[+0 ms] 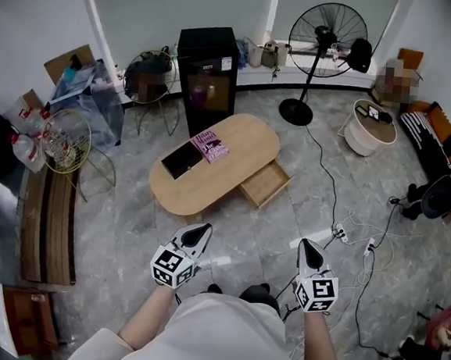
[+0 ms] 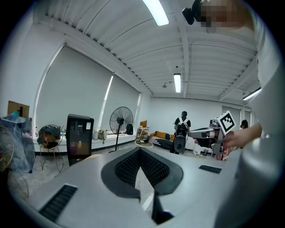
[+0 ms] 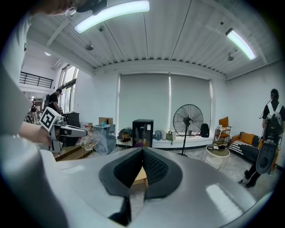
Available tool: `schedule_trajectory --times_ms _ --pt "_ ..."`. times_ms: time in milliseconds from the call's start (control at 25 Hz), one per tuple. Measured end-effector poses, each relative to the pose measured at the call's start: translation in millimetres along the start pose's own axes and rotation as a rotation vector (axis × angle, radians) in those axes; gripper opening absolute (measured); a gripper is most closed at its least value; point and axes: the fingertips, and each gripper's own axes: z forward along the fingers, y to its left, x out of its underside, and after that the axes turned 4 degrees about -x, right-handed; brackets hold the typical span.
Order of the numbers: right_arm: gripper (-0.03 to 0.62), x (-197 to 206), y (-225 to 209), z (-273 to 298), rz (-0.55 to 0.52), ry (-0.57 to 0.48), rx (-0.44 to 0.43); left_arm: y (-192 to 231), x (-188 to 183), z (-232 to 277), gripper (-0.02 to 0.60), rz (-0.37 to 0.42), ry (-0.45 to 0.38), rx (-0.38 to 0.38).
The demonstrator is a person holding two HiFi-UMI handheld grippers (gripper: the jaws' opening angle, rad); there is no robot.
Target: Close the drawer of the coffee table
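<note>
The oval wooden coffee table [image 1: 245, 138] stands on the grey floor ahead of me. Its drawer [image 1: 266, 183] is pulled out at the near right side and looks empty. A pink book [image 1: 210, 146] and a black rectangular tray [image 1: 181, 162] lie on the tabletop. My left gripper [image 1: 199, 232] is shut and empty, held in the air short of the table's near edge. My right gripper [image 1: 307, 247] is also shut and empty, to the right of and nearer than the drawer. In the right gripper view, a bit of the wooden table [image 3: 140, 176] shows between the closed jaws of that gripper [image 3: 142, 149].
A black cabinet [image 1: 207, 76] and a standing fan [image 1: 325, 43] are behind the table. A round white side table [image 1: 371, 127] sits at the far right. Cables and a power strip [image 1: 346, 233] lie on the floor right of the drawer. A wooden bench [image 1: 47, 226] runs along the left.
</note>
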Motion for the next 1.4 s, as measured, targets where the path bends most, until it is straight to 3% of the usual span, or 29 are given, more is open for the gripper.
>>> schedule_trajectory --times_ms 400,760,1400 --pt "0.011 5 10 12 0.007 0.026 0.015 24 3 3 0.008 -0.014 0.013 0.012" --pt "0.011 5 -15 50 0.033 0.012 -0.002 37 4 35 0.008 -0.017 0.039 -0.003" --pt "0.011 15 -123 148 0.081 0.072 -0.077 42 -11 182 0.008 0.014 0.116 0.012"
